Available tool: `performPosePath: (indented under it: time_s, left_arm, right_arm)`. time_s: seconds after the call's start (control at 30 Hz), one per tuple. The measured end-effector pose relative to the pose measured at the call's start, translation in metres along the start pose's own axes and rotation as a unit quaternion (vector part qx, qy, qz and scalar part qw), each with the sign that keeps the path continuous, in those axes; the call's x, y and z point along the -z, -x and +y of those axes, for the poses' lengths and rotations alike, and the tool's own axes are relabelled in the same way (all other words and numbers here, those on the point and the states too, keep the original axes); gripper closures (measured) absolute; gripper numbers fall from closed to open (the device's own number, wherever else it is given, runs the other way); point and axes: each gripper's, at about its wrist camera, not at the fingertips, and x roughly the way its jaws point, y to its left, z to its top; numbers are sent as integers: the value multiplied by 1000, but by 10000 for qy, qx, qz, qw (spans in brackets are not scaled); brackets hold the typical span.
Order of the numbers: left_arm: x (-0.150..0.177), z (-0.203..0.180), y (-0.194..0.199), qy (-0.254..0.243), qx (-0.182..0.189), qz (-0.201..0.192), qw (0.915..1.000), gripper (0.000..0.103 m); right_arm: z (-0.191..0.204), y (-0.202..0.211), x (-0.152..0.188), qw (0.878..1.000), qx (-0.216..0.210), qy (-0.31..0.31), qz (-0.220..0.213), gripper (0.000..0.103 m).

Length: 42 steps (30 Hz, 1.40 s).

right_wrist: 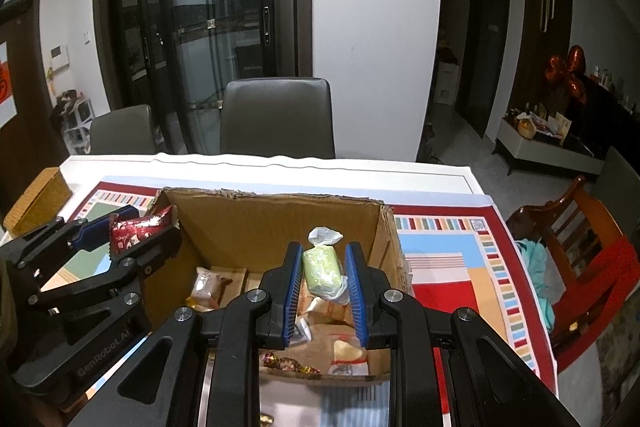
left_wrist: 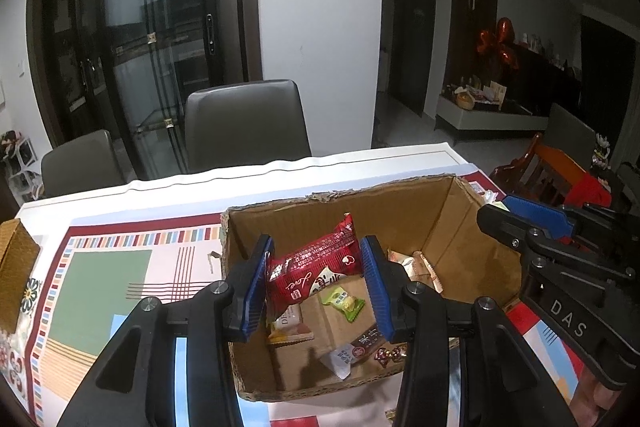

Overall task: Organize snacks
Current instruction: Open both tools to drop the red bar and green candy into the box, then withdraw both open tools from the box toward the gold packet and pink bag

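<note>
**Carrying two snacks over the cardboard box**

Hanging over the open cardboard box (left_wrist: pixel 400 219) are two wrapped snacks, one in each gripper, likely so that each can be dropped in with the rest. The left gripper (left_wrist: pixel 316 279) is clamping a red snack packet (left_wrist: pixel 312 263) across its width, its blue pads (left_wrist: pixel 256 287) pressing on both long sides; the packet is sitting above the box's left half and tilting up to the right. The right gripper (right_wrist: pixel 322 287) is squeezing a pale green wrapped sweet (right_wrist: pixel 322 267) between narrow-set pads, with the twisted clear end of the wrapper sticking up past the fingertips. Both grippers are pointing downward toward the box's inside, which suits a release from above.

The red packet is showing the word "love" in white script and a small white heart, plus Chinese print too small to read. In the box a cream packet (left_wrist: pixel 290 323) is showing letters that seem to start "DI", and a brown packet (left_wrist: pixel 366 341) is carrying Chinese characters; a green-and-yellow sweet (left_wrist: pixel 344 303) is lying between them. The right gripper's black body is reading "DAS" in the left wrist view, and the left one's is reading "GenRobot.AI" in the right wrist view.

The box is standing on a patterned tablecloth (left_wrist: pixel 108 287) with a woven basket (right_wrist: pixel 38 199) near the table's left edge and grey chairs (right_wrist: pixel 276 115) behind.
</note>
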Motion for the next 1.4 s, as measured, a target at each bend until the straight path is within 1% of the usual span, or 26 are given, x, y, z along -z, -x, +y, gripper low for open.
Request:
performPosePath:
  time_s: [0.07,0.1,0.13,0.17,0.27,0.3,0.33,0.37,0.43,0.73,1.07,1.4]
  left_arm:
    - [0,0,1,13,-3,-7,10000,59]
    - [0,1,1,14,-12,-14,10000,59]
    - [-1,1,2,17,-26,-15,10000,58]
    - [0,1,3,19,-29,-17,10000,54]
    - [-1,3,6,23,-90,-71,9999,45]
    - [-1,4,7,27,-101,-75,9999,45]
    - [-1,4,7,39,-114,-76,9999,42]
    - [-2,5,8,58,-130,-84,9999,39]
    - [-1,7,10,79,-151,-98,9998,37]
    - [-2,9,20,136,-203,-174,9996,28]
    - [-1,8,41,122,-203,-269,9994,26]
    - [5,5,59,72,-188,-255,9995,25]
  right_arm:
    - [0,0,-1,10000,8,8,-16,78]
    - [0,-1,-1,10000,7,13,-7,76]
    - [0,-1,-1,10000,-4,15,1,71]
    - [0,-1,-1,10000,-2,15,-1,68]
    - [1,1,-1,10000,22,44,-55,49]
    - [1,2,-1,9999,48,54,-77,45]
    - [2,4,-1,9999,70,62,-108,38]
    - [2,5,-1,9999,79,63,-128,34]
    - [2,7,-1,9998,119,66,-161,32]
    - [2,15,-2,9996,168,62,-216,32]
    - [1,31,-1,9993,277,54,-245,32]
    - [3,51,4,9993,303,19,-233,32]
